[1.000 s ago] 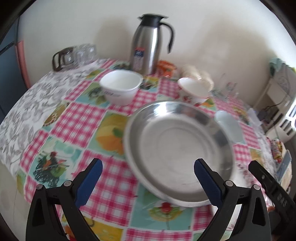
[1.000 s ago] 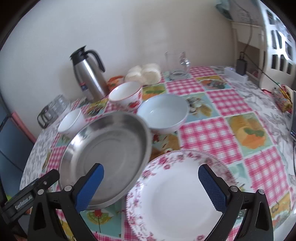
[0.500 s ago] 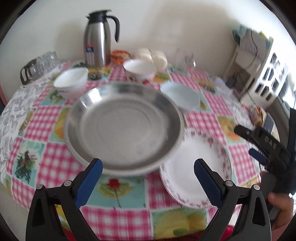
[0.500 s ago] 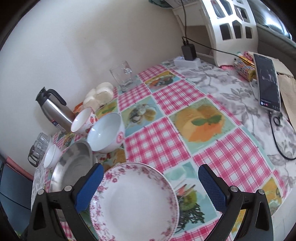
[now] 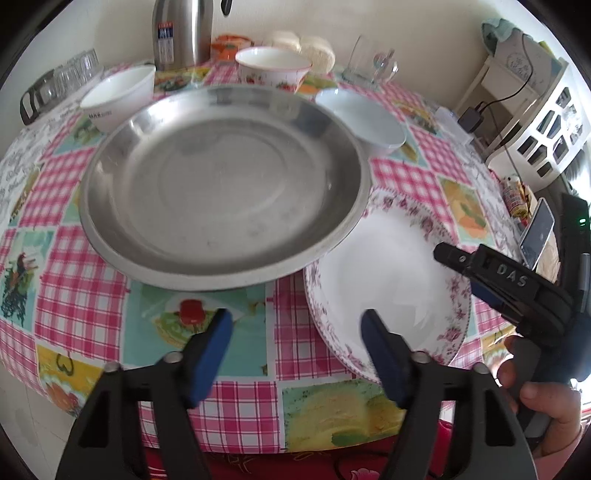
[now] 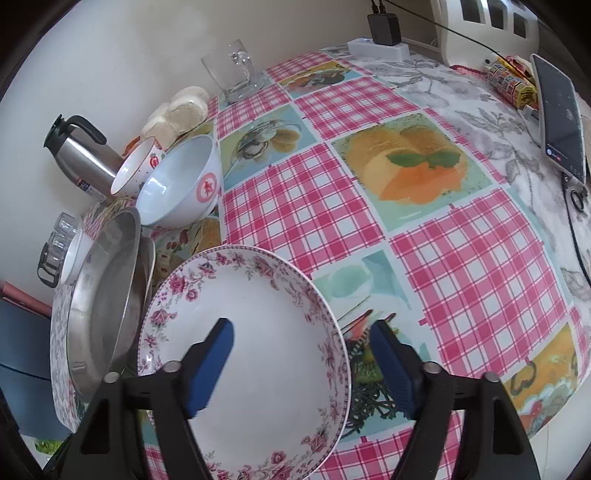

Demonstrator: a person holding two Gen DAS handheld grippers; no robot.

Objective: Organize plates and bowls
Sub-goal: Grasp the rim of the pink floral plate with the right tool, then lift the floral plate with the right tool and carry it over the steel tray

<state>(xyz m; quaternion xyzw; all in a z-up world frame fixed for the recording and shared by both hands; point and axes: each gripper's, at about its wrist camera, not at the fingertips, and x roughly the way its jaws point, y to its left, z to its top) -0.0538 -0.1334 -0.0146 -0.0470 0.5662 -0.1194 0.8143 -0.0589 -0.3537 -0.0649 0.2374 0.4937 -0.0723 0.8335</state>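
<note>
A large steel plate (image 5: 221, 184) lies mid-table, its right edge over a white floral plate (image 5: 391, 266). Behind it stand a white bowl (image 5: 118, 96), a red-patterned bowl (image 5: 273, 70) and a pale blue bowl (image 5: 362, 118). My left gripper (image 5: 295, 343) is open and empty, above the table's near edge between the two plates. My right gripper (image 6: 301, 354) is open, its jaws on either side of the floral plate's (image 6: 251, 354) right rim, not closed on it. The steel plate (image 6: 99, 306) and pale blue bowl (image 6: 177, 184) show at left.
A steel thermos (image 5: 181, 33), glasses in a rack (image 5: 55, 88), a glass mug (image 5: 364, 59) and buns (image 5: 310, 48) stand along the wall. A phone (image 6: 561, 114) and cable lie at the table's right. A white shelf (image 5: 535, 110) stands beside the table.
Both grippers' jaws have narrowed but stay open. The left gripper pulled back and down toward the near edge. The right gripper moved closer over the floral plate's rim.
</note>
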